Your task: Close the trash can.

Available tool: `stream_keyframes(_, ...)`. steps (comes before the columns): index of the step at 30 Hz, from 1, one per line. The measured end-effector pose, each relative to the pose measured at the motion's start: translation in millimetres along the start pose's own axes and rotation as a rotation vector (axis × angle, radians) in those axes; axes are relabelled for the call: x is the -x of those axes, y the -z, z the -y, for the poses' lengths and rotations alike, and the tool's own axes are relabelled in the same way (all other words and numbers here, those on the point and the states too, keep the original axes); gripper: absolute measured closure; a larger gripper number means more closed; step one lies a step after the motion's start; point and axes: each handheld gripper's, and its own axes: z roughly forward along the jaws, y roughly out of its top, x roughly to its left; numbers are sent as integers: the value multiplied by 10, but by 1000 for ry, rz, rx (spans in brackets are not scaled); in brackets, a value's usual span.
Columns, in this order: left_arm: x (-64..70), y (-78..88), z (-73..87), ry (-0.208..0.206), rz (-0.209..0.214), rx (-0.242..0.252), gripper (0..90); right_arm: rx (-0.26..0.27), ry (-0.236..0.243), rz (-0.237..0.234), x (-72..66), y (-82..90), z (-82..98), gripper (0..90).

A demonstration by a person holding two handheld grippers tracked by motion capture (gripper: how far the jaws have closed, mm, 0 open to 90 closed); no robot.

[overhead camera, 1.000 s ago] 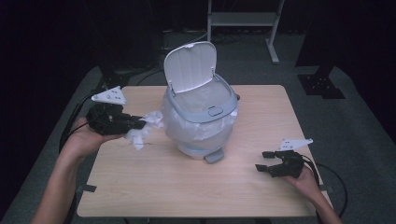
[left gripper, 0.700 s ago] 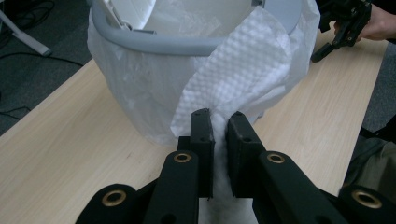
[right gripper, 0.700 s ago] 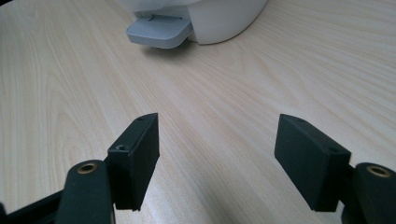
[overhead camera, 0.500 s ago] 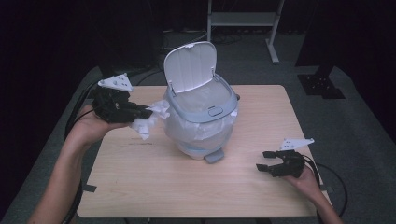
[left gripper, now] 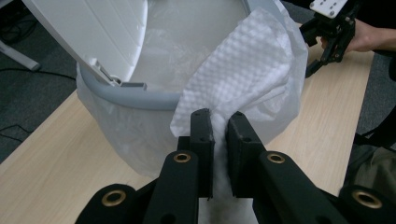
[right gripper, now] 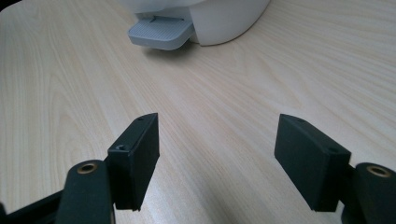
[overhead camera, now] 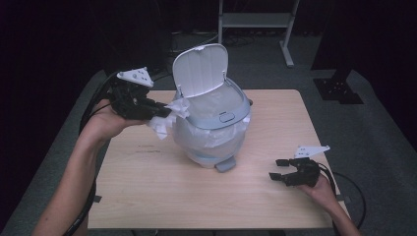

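Where left claw (left gripper: 218, 126) pinches paper towel (left gripper: 247, 74), towel's lower end hidden; right claw (right gripper: 217, 163) spread.

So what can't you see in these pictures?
- Bottom of the bin: in the left gripper view the raised lid and the paper towel cover the opening.
- Lower end of the paper towel: cut off by the bottom edge between the left gripper jaws.
- Bin body in the right gripper view: cut off by the top edge, above the pedal.
- Room beyond the table: too dark.
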Motion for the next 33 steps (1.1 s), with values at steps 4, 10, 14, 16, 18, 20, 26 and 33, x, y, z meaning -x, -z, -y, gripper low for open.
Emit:
stream_keyframes(4,-24,-11,-56,1,1,3,823,3,-6,-1,7,11,9,297)
stream_keyframes(10,-52,-45,-142,-4,4,-3,823,4,-3,-3,2,14,8,297)
stream_keyframes(14,-73,-57,-195,-7,5,-2,823,0,-6,-4,-1,9,9,298)
stream_keyframes(16,-81,-67,-221,-10,7,-3,823,-1,-7,-3,0,9,10,297)
stream_keyframes(18,-92,-85,-244,-12,10,-3,823,5,-11,-4,3,5,13,298)
stream_keyframes(20,-101,-98,-267,-15,12,-3,823,6,-13,-4,5,9,14,299)
stream_keyframes(26,-121,-133,-326,-20,18,-7,823,7,-9,-1,7,19,17,299)
stream_keyframes(33,-145,-153,-399,-27,19,-8,822,8,-10,-3,9,20,18,299)
